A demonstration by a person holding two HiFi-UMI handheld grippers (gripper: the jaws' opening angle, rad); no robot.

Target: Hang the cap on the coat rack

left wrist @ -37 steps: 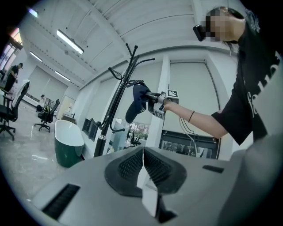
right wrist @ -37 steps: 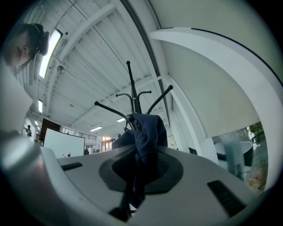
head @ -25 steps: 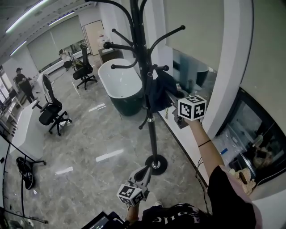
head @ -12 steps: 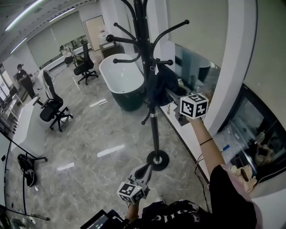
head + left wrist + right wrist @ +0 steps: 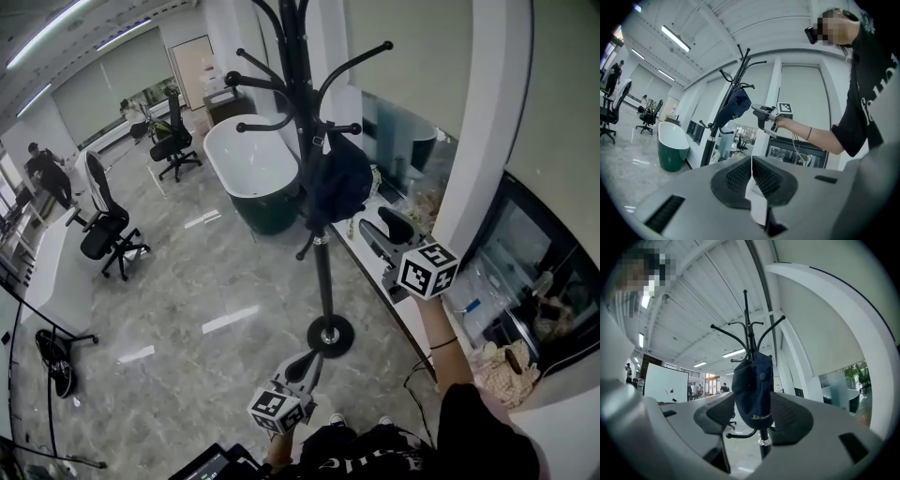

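The top of the black coat rack [image 5: 322, 272] runs off the upper edge of the head view, so its highest prongs are cut off there. The dark blue cap [image 5: 337, 183] hangs on the right side of the rack below the upper prongs. Its own cloth covers the hook that bears it, and which prong that is cannot be told. It also hides a stretch of the pole behind it. The right gripper [image 5: 373, 222] stands to the right of the cap and apart from it. Its jaws are wide and opening. In the right gripper view the cap shows in the gap between them but farther off, with no pad on it. The left gripper [image 5: 312, 358] is held low and near, above the rack's round base [image 5: 330, 335], with its pads pressed together on nothing. To the right the space is tight: a white pillar [image 5: 478, 141] stands close by. To the left lies open grey floor [image 5: 187, 309], with a white and green bathtub [image 5: 246, 164] beyond the rack and an office chair [image 5: 103, 234] farther left.
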